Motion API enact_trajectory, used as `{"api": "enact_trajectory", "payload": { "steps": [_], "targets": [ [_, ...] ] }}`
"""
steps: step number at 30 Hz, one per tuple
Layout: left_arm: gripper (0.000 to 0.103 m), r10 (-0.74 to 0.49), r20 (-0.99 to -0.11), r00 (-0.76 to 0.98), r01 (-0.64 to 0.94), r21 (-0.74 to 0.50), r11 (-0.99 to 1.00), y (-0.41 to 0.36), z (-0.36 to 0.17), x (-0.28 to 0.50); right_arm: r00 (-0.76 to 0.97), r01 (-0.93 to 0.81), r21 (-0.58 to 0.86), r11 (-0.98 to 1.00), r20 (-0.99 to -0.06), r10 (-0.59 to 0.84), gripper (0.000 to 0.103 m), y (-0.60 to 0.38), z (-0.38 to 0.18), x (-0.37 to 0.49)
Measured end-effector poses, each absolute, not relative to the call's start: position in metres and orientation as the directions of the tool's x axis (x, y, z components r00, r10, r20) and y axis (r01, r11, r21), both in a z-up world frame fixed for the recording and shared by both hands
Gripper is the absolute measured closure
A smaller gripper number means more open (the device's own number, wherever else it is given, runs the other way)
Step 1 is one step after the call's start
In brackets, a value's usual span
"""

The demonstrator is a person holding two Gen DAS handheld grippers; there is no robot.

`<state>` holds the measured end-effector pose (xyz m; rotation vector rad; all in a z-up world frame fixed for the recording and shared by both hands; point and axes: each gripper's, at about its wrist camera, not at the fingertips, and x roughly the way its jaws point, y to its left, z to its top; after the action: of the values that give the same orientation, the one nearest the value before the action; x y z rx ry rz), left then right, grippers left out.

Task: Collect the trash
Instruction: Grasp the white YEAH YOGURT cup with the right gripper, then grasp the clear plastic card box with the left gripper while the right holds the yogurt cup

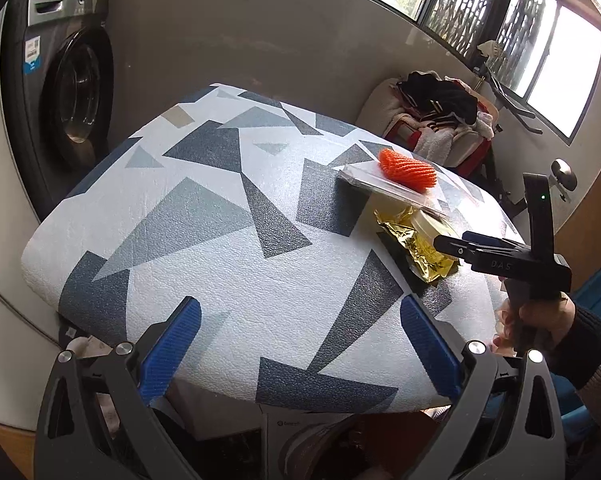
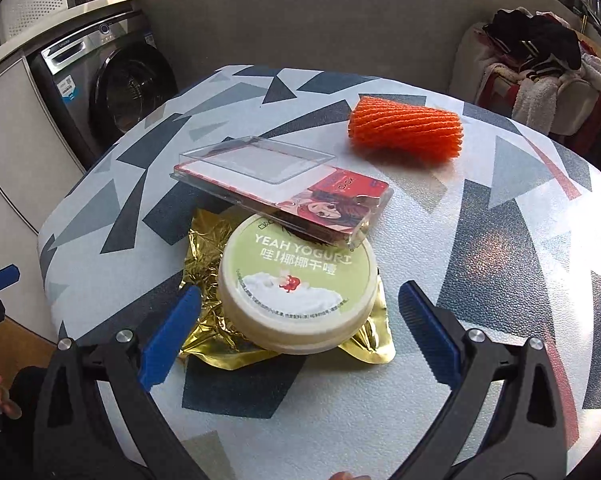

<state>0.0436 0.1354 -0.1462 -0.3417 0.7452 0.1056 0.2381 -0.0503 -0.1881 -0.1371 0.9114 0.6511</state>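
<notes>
Trash sits clustered on the patterned table: yogurt tub on a gold foil wrapper, clear plastic box leaning across the tub's far rim, orange foam net apart behind them. Right gripper spread wide, blue fingers flanking the tub, not touching. Left gripper also spread, empty, over the table's near edge; washing machine behind.
</notes>
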Motion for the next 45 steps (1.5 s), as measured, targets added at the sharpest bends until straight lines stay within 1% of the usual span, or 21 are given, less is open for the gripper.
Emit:
{"api": "enact_trajectory", "payload": {
  "steps": [4, 6, 10, 12, 13, 14, 17, 20, 22, 27, 30, 31, 33, 35, 40, 45],
  "targets": [
    [0.006, -0.076, -0.687, 0.723, -0.198, -0.312, 0.929, 0.136, -0.147, 0.063, 0.406, -0.551, 0.222, 0.805, -0.772, 0.490, 0.006, -0.051, -0.196, 0.251],
    [0.006, -0.125, -0.688, 0.715, -0.190, -0.363, 0.912, 0.138, -0.150, 0.076, 0.389, -0.558, 0.250, 0.791, -0.763, 0.516, 0.016, -0.053, -0.200, 0.251],
    [0.006, -0.210, -0.664, 0.718, -0.208, -0.492, 0.845, 0.144, -0.156, 0.105, 0.383, -0.553, 0.285, 0.783, -0.748, 0.542, 0.016, -0.061, -0.203, 0.250],
    [0.013, -0.237, -0.655, 0.717, -0.230, -0.544, 0.807, 0.147, -0.161, 0.125, 0.383, -0.542, 0.296, 0.787, -0.746, 0.545, 0.016, -0.062, -0.205, 0.252],
    [0.020, -0.256, -0.654, 0.712, -0.236, -0.566, 0.790, 0.149, -0.163, 0.137, 0.382, -0.538, 0.303, 0.787, -0.744, 0.548, 0.016, -0.063, -0.206, 0.252],
    [0.024, -0.273, -0.652, 0.707, -0.245, -0.588, 0.771, 0.150, -0.166, 0.149, 0.384, -0.536, 0.304, 0.787, -0.743, 0.549, 0.016, -0.063, -0.206, 0.252],
    [0.026, -0.333, -0.628, 0.703, -0.274, -0.671, 0.689, 0.156, -0.175, 0.184, 0.385, -0.537, 0.308, 0.785, -0.739, 0.553, 0.016, -0.063, -0.207, 0.251],
    [0.029, -0.402, -0.573, 0.714, -0.278, -0.759, 0.588, 0.155, -0.184, 0.213, 0.380, -0.534, 0.321, 0.782, -0.735, 0.562, 0.016, -0.065, -0.208, 0.251],
    [0.029, -0.419, -0.555, 0.719, -0.300, -0.791, 0.534, 0.152, -0.191, 0.229, 0.379, -0.533, 0.324, 0.781, -0.734, 0.563, 0.016, -0.066, -0.208, 0.251],
    [0.030, -0.404, -0.594, 0.696, -0.382, -0.782, 0.492, 0.144, -0.207, 0.258, 0.377, -0.535, 0.330, 0.778, -0.731, 0.569, 0.016, -0.067, -0.208, 0.253],
    [0.035, -0.414, -0.601, 0.683, -0.404, -0.784, 0.472, 0.143, -0.219, 0.268, 0.376, -0.536, 0.336, 0.774, -0.726, 0.576, 0.016, -0.068, -0.208, 0.253],
    [0.040, -0.418, -0.592, 0.688, -0.397, -0.791, 0.467, 0.142, -0.221, 0.270, 0.376, -0.537, 0.337, 0.773, -0.725, 0.577, 0.016, -0.068, -0.208, 0.253],
    [0.067, -0.429, -0.603, 0.672, -0.398, -0.783, 0.478, 0.139, -0.224, 0.277, 0.376, -0.538, 0.337, 0.773, -0.724, 0.578, 0.016, -0.068, -0.209, 0.253],
    [0.074, -0.430, -0.586, 0.687, -0.373, -0.792, 0.483, 0.138, -0.222, 0.278, 0.376, -0.538, 0.337, 0.773, -0.725, 0.578, 0.017, -0.069, -0.209, 0.252],
    [0.080, -0.395, -0.548, 0.737, -0.225, -0.751, 0.621, 0.129, -0.184, 0.274, 0.392, -0.539, 0.332, 0.774, -0.714, 0.580, 0.017, -0.070, -0.206, 0.249],
    [0.083, -0.375, -0.528, 0.762, -0.099, -0.667, 0.739, 0.120, -0.135, 0.263, 0.420, -0.538, 0.322, 0.779, -0.699, 0.579, 0.017, -0.072, -0.196, 0.241]
  ]
}}
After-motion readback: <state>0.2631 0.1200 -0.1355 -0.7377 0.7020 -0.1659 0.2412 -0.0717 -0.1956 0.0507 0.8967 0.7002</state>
